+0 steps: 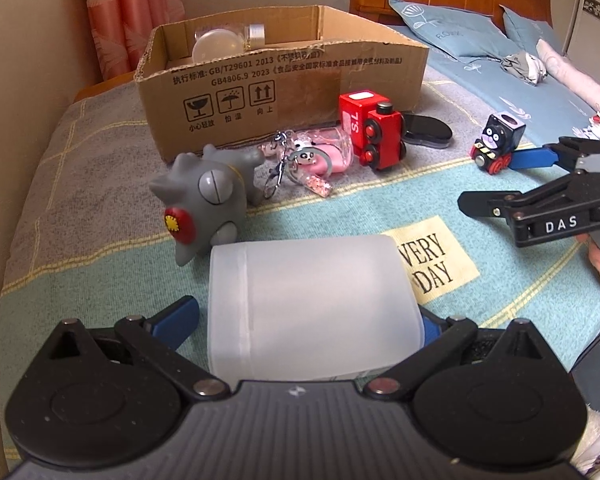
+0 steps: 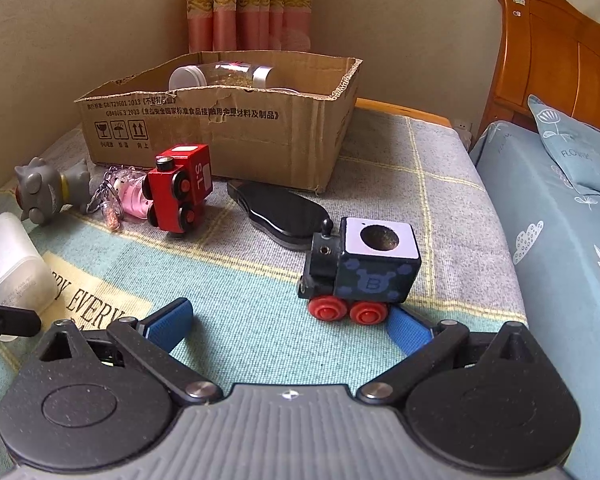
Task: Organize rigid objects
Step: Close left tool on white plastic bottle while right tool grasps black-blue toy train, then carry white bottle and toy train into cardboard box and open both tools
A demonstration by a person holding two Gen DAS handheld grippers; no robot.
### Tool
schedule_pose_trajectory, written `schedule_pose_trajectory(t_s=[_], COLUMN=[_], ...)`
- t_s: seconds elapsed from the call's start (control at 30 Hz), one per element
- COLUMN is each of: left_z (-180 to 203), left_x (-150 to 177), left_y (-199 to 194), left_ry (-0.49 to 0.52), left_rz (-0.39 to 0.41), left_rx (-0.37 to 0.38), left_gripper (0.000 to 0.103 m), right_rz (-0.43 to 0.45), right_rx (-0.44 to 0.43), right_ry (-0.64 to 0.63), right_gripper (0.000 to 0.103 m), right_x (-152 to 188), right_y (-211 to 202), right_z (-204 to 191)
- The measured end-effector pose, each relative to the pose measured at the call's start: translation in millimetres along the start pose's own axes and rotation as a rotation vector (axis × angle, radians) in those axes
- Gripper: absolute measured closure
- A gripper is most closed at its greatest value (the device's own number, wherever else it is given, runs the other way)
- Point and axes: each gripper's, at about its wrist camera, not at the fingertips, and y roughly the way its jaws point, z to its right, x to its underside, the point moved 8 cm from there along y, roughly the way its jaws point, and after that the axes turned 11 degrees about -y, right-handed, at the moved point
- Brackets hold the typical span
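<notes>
Where curtains (image 2: 252, 4) hang, checked blanket (image 2: 380, 184)

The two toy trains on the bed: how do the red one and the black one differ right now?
The red train lies tipped on its side near the cardboard box; the black train stands upright on its wheels. The red train is lettered "S.L", the black one shows a blue "B". The black train sits just ahead of the right gripper; the red one lies farther off. Both have red wheels.
</notes>
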Motion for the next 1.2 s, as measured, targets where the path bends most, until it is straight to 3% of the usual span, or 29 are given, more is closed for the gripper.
schedule_pose_trajectory(t_s=[0.27,0.43,0.8,1.03,1.2], left_z=[0.1,0.0,4.8,6.8,7.0], left_x=[-0.5,0.2,-4.5,-6.5,-5.6], left_y=[0.4,-0.1,-18.6,-22.4,-24.3], left_ry=[0.000,0.000,0.026,0.029,0.031], left_rz=[0.000,-0.010,0.031,0.039,0.037], left_rx=[-0.001,-0.004,-0.025,-0.042,-0.036], left_gripper=[0.000,0.001,0.003,0.009,0.014], right_rz=[-0.006,0.036,0.039,0.000,-0.001], right_rx=[0.020,0.051,0.085,0.094,0.089], right_ry=[0.029,0.034,0.007,0.004,0.015], right_gripper=[0.000,0.002,0.022,0.042,0.042], right_x=[-3.3,-12.0,-18.4,-13.5,-11.9], right_y=[2.6,-2.6,-3.1,-0.2,-4.1], right_z=[7.0,16.5,27.1,27.5,29.3])
